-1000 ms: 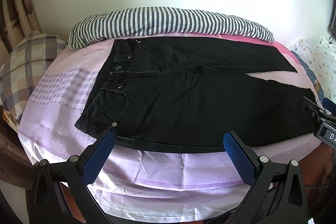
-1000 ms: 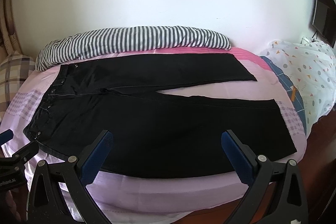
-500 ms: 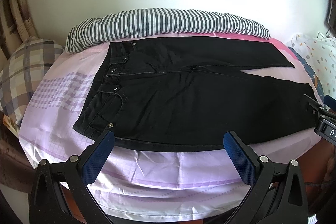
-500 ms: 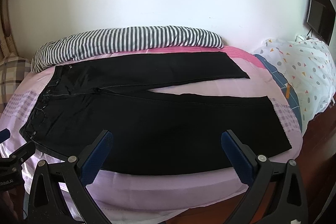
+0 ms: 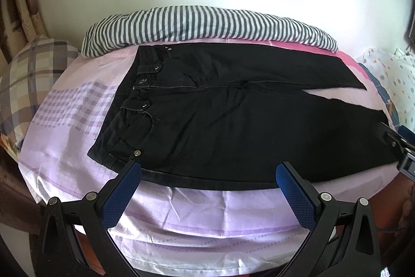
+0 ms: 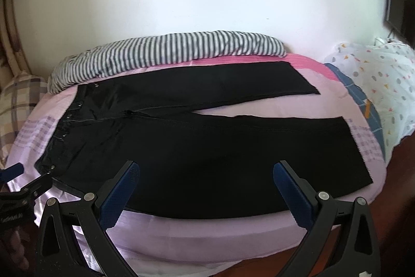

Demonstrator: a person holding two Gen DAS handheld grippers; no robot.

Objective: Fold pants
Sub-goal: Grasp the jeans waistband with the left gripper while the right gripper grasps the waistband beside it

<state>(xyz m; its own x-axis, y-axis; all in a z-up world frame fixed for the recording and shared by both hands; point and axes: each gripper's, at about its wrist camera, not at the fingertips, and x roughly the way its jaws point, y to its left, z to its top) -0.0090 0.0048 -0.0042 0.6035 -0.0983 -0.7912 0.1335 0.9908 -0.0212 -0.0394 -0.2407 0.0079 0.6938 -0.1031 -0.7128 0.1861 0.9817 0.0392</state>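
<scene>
**Pants flat on bed, both claws wide and empty — no fold started**

Black pants [image 5: 233, 126] spread flat on the bed [image 5: 197, 214], just ahead of and below both claws. Long axis crosswise to both claws' pointing direction: waistband [image 5: 129, 105] off to the left, leg hems [image 6: 360, 149] off to the right. Legs splayed in a shallow V, far leg [image 6: 220, 85] lying just short of the striped bolster [image 6: 168, 51], near leg [image 6: 233, 160] along the bed edge closest to the claws.

Left claw [image 5: 207, 188] — fingers spread apart, gripping nothing, hovering over the near hem line at the waist end; left pad [image 5: 122, 195] just short of the hip corner with the rivet. Right claw [image 6: 206, 188] — also spread apart, empty, over the near edge of the near leg, toward the hem half.

Key relation: left claw nearer the waistband corner, right claw nearer the hem. Near long edge of the pants right under both claws, so probable first fold is leg over leg — near edge pinched at both ends, carried away toward the bolster onto the far leg. Risk: V gap between legs means hems won't line up without a sideways correction on the right side.
</scene>
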